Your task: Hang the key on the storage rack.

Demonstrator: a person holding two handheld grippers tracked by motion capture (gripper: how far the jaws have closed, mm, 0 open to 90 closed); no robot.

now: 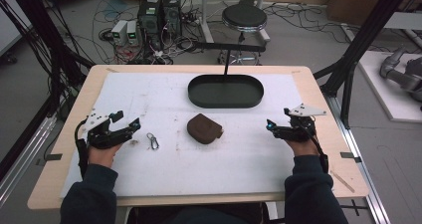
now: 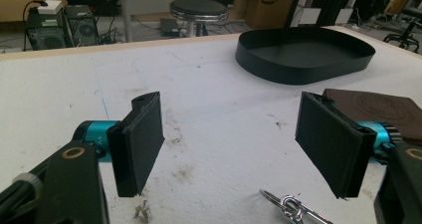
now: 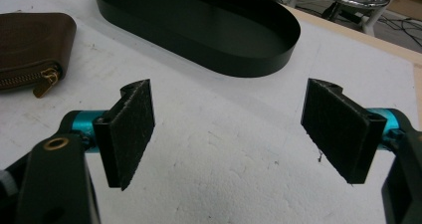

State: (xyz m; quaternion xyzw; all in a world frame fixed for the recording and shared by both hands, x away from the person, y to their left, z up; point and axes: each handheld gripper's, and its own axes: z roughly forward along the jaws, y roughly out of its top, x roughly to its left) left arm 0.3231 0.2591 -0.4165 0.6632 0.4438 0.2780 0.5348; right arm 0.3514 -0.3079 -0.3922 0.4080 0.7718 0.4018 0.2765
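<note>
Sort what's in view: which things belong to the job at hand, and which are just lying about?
Job:
- left gripper, open, empty
- right gripper, open, empty
- keyring, nearest the left gripper
- pouch, brown, zipped
- tray, black, empty, probably where things go

Lying about:
- stool
- computers and cables on the floor
- boxes

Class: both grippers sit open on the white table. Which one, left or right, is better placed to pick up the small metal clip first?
Left. The left gripper has its jaws open just beside the small silver metal clip. The right gripper is across the table, beyond the brown zipped leather pouch.
</note>
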